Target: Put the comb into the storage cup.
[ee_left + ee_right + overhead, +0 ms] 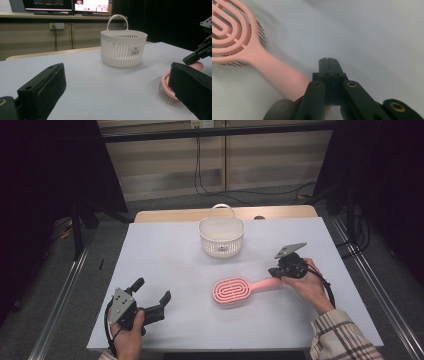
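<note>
While right claw (276, 271) sits fully closed beside the pink brush (233, 290) handle near the surface's right edge, gripping nothing, left claw (150, 295) gapes empty; brush could skid if nudged.

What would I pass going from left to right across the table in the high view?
Left tool, held open in the left hand → white basket farther back → pink hairbrush → right tool, shut beside the brush handle → right hand.
</note>
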